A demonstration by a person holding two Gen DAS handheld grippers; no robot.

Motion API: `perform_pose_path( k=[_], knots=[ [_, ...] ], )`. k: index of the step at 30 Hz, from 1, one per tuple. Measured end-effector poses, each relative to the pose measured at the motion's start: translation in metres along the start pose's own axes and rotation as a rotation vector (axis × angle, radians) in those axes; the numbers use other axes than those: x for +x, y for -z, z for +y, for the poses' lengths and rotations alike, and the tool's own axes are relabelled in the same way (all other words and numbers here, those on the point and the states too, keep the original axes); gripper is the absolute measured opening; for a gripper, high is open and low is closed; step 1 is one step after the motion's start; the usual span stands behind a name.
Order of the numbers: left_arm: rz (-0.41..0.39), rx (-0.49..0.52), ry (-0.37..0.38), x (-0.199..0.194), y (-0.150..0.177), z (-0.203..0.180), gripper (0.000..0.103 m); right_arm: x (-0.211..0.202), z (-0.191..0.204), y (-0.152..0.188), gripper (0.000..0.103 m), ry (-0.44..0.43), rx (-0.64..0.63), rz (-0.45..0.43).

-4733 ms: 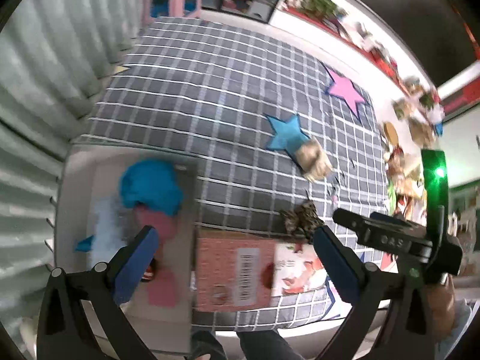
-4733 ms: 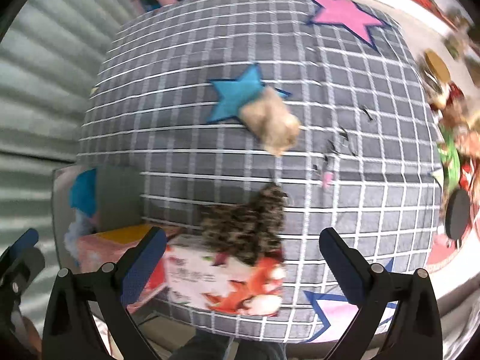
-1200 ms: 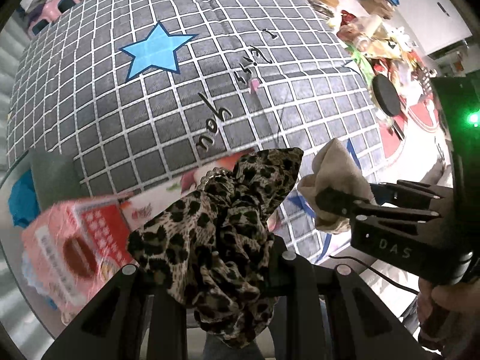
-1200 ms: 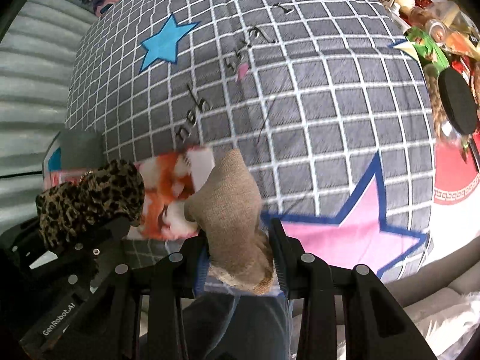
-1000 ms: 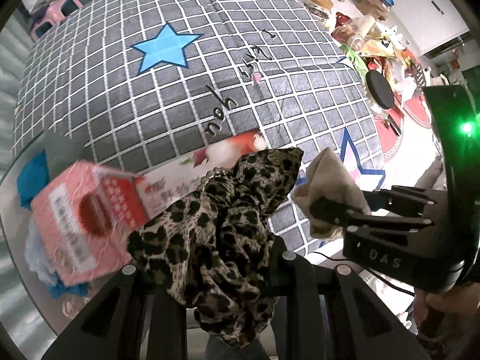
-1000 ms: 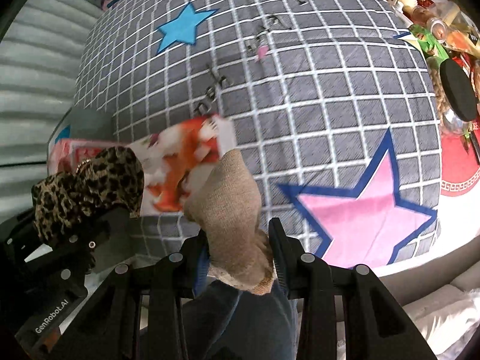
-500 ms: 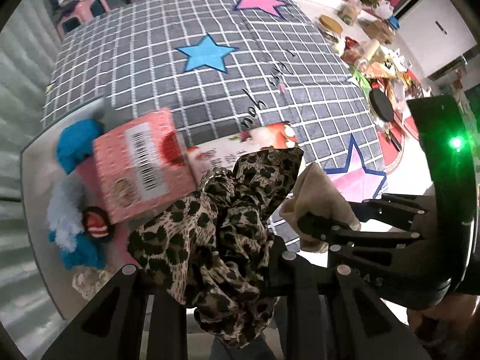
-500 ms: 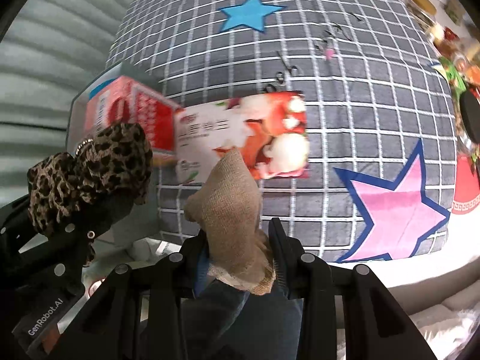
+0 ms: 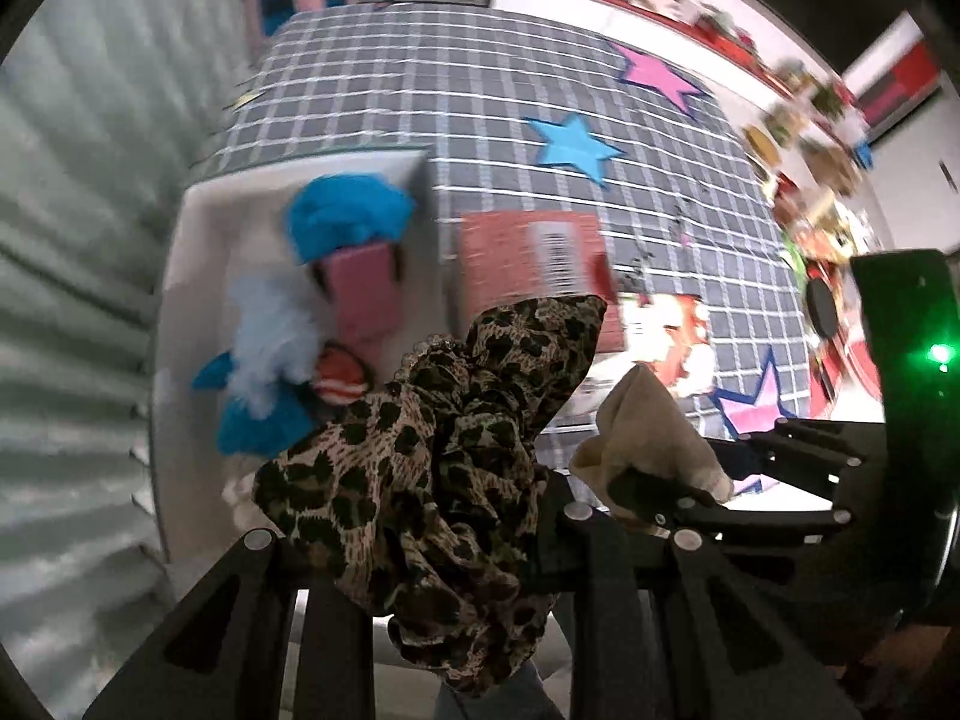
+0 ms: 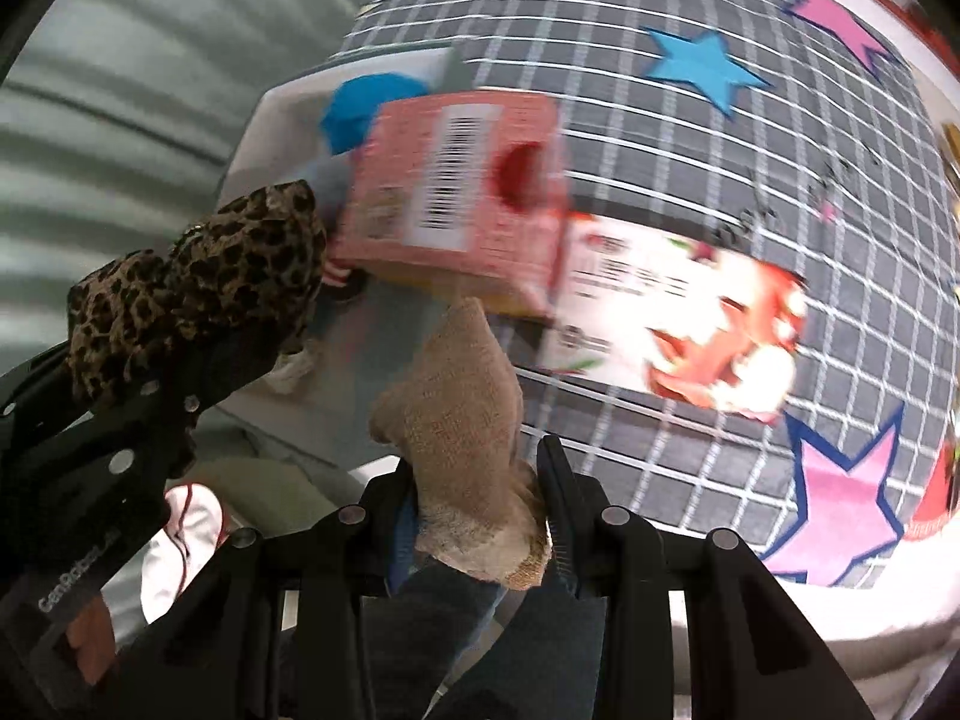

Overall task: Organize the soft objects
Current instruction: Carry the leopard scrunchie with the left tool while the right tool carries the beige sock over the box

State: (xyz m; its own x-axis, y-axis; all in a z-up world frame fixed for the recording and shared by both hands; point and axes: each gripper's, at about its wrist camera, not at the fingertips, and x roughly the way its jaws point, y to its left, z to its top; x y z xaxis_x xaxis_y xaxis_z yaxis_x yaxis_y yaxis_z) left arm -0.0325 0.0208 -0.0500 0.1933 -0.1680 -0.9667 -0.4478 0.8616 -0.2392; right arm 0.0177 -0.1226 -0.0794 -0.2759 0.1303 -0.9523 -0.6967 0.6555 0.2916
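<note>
Gripping leopard scrunchie [image 9: 444, 450] w/ left tool [image 9: 456, 540].

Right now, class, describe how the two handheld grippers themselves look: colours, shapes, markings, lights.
Both are black, angular frames with round silver rivets. The left gripper carries pale lettering along its side. The right gripper has ridged fingers, with a blue pad showing on the left one. In the left wrist view its body carries a tall black block with a glowing green light.

Leopard-print scrunchie [image 9: 444, 456] bunched, held aloft; tan knit sock [image 10: 468, 444] pinched upright.
</note>
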Motion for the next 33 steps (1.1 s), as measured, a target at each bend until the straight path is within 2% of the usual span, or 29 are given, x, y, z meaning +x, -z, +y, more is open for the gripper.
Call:
perform_pose_path(
  k=[9,15,24,33],
  knots=[
    [0.011,-0.168,-0.046,0.002,0.021,0.059,0.026,0.016,0.054,-0.023,0.039,-0.007,-0.148,0.035],
    [0.032,-0.259,-0.104,0.012,0.033,0.095,0.026,0.023,0.082,-0.039,0.039,0.004,-0.221,0.036],
    [0.066,-0.293,-0.138,0.029,0.041,0.108,0.026,0.033,0.103,-0.060,0.039,0.010,-0.267,0.037],
    [0.086,-0.291,-0.152,0.041,0.039,0.105,0.026,0.034,0.108,-0.062,0.039,0.023,-0.274,0.049]
  ],
)
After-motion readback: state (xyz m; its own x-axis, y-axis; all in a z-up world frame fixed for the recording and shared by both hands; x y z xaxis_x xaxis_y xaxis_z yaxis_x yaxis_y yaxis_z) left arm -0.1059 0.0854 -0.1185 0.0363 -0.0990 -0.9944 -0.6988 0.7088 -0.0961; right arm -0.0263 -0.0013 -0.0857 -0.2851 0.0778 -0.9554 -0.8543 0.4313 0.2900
